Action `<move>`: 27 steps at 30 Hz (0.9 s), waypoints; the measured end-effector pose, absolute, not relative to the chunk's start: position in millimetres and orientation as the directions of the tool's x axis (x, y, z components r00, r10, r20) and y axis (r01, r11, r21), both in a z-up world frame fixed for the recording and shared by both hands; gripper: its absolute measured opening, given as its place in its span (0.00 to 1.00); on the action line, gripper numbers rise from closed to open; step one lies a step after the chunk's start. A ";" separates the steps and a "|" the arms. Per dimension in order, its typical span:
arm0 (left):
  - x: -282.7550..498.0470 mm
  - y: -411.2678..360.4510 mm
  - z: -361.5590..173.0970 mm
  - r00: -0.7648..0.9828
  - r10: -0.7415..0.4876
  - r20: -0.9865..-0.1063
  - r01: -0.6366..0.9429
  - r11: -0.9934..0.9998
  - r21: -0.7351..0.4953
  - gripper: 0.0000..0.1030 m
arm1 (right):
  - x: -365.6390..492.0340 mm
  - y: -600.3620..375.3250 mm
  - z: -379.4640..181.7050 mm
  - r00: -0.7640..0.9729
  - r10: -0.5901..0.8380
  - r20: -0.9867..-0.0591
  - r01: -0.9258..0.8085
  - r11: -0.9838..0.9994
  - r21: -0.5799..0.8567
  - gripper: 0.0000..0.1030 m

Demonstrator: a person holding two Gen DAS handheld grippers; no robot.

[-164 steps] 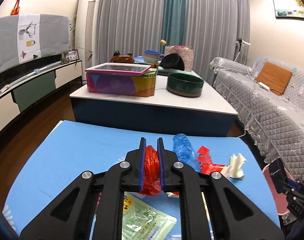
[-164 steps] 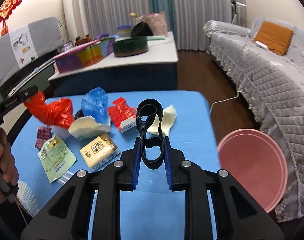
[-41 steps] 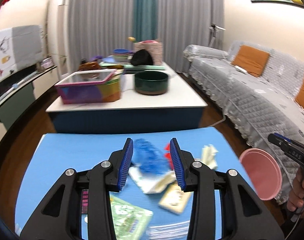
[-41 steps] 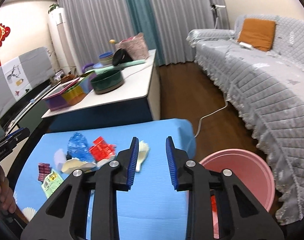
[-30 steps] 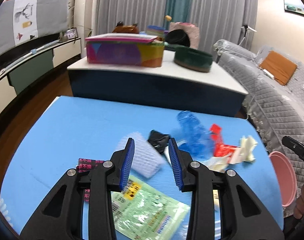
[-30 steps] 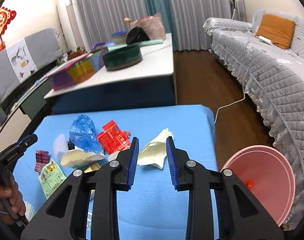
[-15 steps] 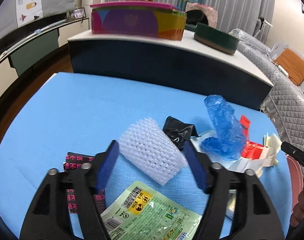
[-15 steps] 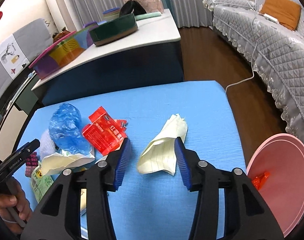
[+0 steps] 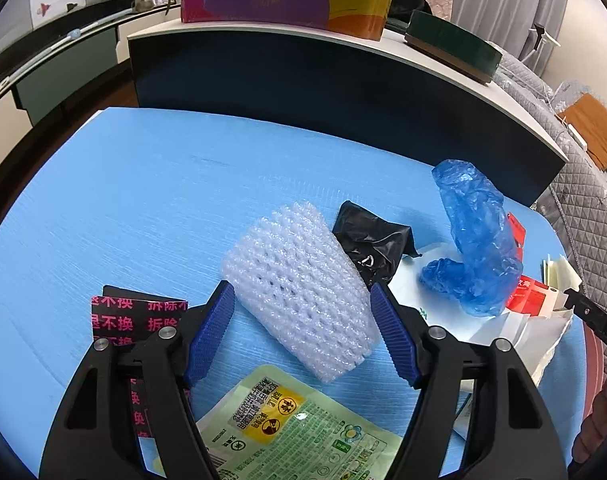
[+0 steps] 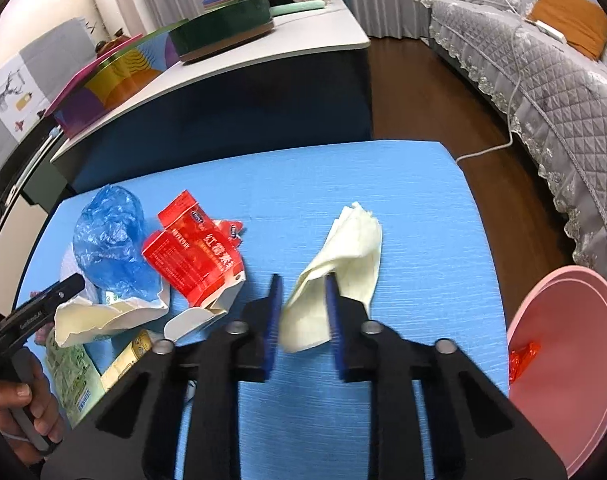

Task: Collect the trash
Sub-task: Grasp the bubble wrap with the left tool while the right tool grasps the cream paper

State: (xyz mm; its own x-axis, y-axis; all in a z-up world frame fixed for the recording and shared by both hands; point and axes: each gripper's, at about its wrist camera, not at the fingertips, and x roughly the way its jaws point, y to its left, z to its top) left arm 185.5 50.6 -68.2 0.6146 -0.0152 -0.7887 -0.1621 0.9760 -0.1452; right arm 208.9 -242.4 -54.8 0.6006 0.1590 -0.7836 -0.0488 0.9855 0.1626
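Trash lies on a blue table [image 9: 143, 184]. My left gripper [image 9: 301, 300] is open wide, its fingers on either side of a white foam net sleeve [image 9: 299, 292]. A black wrapper [image 9: 373, 240], a blue plastic bag [image 9: 475, 236] and a green packet [image 9: 295, 424] lie around it. My right gripper [image 10: 301, 292] is open, its fingers straddling the near end of a cream paper napkin [image 10: 335, 272]. A red carton [image 10: 195, 248] and the blue plastic bag [image 10: 111, 240] lie left of it. A pink bin [image 10: 563, 360] holding red trash stands at the right.
A black and pink label [image 9: 131, 316] lies left of the left gripper. A torn white paper bag [image 10: 103, 312] lies under the blue bag. A low white table [image 10: 263, 48] with boxes and a green bowl stands behind. A grey sofa [image 10: 543, 80] is on the right.
Both grippers have dropped lower and closer to the table. The left one has moved around the foam net sleeve. The right one has moved over the napkin's near end.
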 end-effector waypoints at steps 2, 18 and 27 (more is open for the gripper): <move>185.2 51.1 -67.6 0.614 -0.018 -0.789 -0.161 0.976 -0.147 0.57 | 207.8 -241.9 -53.7 0.602 0.161 -0.782 -0.057 0.986 0.158 0.08; 176.3 40.9 -51.0 0.652 -0.042 -0.757 -0.098 0.985 -0.140 0.16 | 186.9 -243.8 -27.1 0.660 0.178 -0.730 -0.101 0.984 0.149 0.01; 162.9 35.1 -34.3 0.694 -0.041 -0.719 -0.073 0.989 -0.127 0.15 | 162.7 -250.5 -3.4 0.710 0.172 -0.682 -0.105 0.985 0.139 0.01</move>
State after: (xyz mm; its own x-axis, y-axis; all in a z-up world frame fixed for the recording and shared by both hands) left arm 162.9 35.1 -34.3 0.6941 -0.0408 -0.7187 -0.0730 0.9892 -0.1268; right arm 162.7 -250.5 -3.4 0.7104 0.1723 -0.6824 -0.1054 0.9847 0.1389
